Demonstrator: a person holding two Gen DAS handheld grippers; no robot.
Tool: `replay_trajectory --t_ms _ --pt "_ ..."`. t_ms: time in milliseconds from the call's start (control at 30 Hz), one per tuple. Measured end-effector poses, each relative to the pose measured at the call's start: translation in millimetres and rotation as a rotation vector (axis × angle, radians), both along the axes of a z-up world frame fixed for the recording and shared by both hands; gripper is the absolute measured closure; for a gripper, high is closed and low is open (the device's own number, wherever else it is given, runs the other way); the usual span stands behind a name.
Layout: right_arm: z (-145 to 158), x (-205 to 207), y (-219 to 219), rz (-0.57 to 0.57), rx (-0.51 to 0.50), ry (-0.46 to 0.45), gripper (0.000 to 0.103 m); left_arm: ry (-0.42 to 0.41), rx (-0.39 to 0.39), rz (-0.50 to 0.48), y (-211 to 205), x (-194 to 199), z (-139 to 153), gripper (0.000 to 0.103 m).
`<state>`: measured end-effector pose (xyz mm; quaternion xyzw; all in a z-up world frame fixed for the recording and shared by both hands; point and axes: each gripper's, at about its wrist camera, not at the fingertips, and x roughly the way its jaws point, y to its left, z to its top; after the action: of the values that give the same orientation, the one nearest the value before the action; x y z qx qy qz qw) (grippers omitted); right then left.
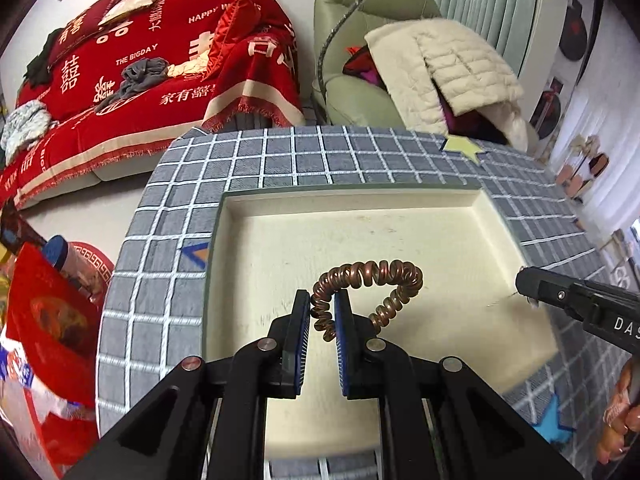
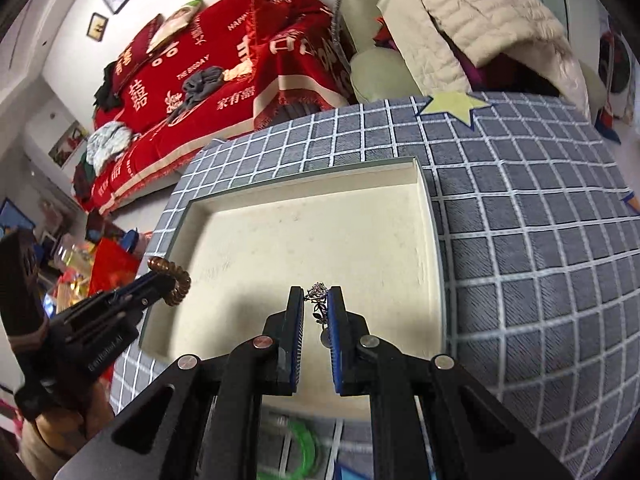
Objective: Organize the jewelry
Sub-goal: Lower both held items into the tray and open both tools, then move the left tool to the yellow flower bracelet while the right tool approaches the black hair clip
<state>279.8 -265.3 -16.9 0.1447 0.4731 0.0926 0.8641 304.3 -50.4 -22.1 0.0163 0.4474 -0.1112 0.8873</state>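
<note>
A cream, shallow tray (image 1: 492, 216) (image 2: 428, 208) lies on the grey checked tablecloth. My left gripper (image 1: 323, 300) is shut on a copper-brown spiral hair tie (image 1: 372, 280), which loops up and to the right above the tray floor. In the right wrist view that hair tie (image 2: 172, 280) and the left gripper (image 2: 154, 280) show at the tray's left edge. My right gripper (image 2: 318, 296) is shut on a thin silver chain (image 2: 318, 302) with a small pendant hanging between the pads, above the tray. From the left wrist view the right gripper (image 1: 524, 284) enters at the right.
A yellow star patch (image 1: 464, 146) marks the cloth beyond the tray, and a blue star (image 1: 554, 420) lies near right. Green rings (image 2: 304, 452) sit under the right gripper. A red bag (image 1: 44, 320) stands left of the table. A red sofa and green armchair stand behind.
</note>
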Motion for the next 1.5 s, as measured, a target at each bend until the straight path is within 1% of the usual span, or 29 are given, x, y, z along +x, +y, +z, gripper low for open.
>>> replay_trajectory --t_ms 167,300,433,533,567,600,633,667,700,733,800,900,967,1033,1067,1133,1233,1300,1367,1433,1500 --pt "-24 27 0 -0.016 -0.006 0.027 0.090 0.020 0.077 -0.002 -10 19 -24 0.070" --pt "-44 33 1 -0.026 -0.024 0.051 0.090 0.033 0.130 0.004 -16 24 -40 0.069" --pt "-56 35 2 -0.024 -0.058 0.062 0.090 0.007 0.188 -0.003 -23 22 -46 0.069" --pt "-57 35 5 -0.027 -0.082 0.040 0.089 -0.009 0.226 -0.002 -26 21 -47 0.067" --pt "-57 35 6 -0.024 -0.091 0.037 0.087 -0.017 0.239 0.003 -27 20 -47 0.062" --pt "-57 35 7 -0.019 -0.092 0.036 0.085 -0.024 0.253 0.012 -26 20 -47 0.053" --pt "-56 33 8 -0.014 -0.087 0.036 0.075 -0.027 0.252 0.016 -25 20 -46 0.046" --pt "-55 34 7 -0.011 -0.073 0.039 0.057 -0.023 0.237 0.021 -23 20 -45 0.024" --pt "-53 33 6 -0.012 -0.060 0.039 0.053 -0.017 0.221 0.024 -21 20 -44 0.008" --pt "-51 30 7 -0.009 -0.045 0.035 0.048 -0.015 0.201 0.027 -19 19 -43 0.005" --pt "-46 26 7 -0.008 -0.038 0.020 0.045 -0.016 0.187 0.028 -18 18 -41 0.005" --pt "-35 16 6 -0.016 -0.024 -0.011 0.038 -0.020 0.217 0.031 -20 16 -41 0.005" --pt "-28 11 3 -0.027 -0.006 -0.022 0.031 -0.028 0.214 0.034 -20 14 -39 0.005" --pt "-24 6 0 -0.037 0.008 -0.029 0.029 -0.040 0.211 0.039 -18 11 -35 0.004" --pt "-22 4 -1 -0.042 0.011 -0.032 0.029 -0.044 0.214 0.041 -18 10 -34 0.000" --pt "-19 0 -3 -0.050 0.013 -0.035 0.028 -0.053 0.224 0.043 -19 10 -33 0.000" --pt "-18 -7 -5 -0.067 0.019 -0.030 0.028 -0.035 0.236 0.032 -19 10 -34 0.000" --pt "-16 -12 -7 -0.069 0.034 -0.031 0.028 -0.049 0.225 0.032 -17 5 -29 0.000" --pt "-10 -18 -9 -0.071 0.037 -0.043 0.022 -0.079 0.216 0.028 -15 -2 -21 0.000" --pt "-5 -23 -10 -0.072 0.035 -0.057 0.022 -0.089 0.210 0.021 -12 -7 -15 0.000" --pt "3 -30 -12 -0.075 0.046 -0.071 0.022 -0.079 0.181 0.014 -6 -14 -10 0.000"
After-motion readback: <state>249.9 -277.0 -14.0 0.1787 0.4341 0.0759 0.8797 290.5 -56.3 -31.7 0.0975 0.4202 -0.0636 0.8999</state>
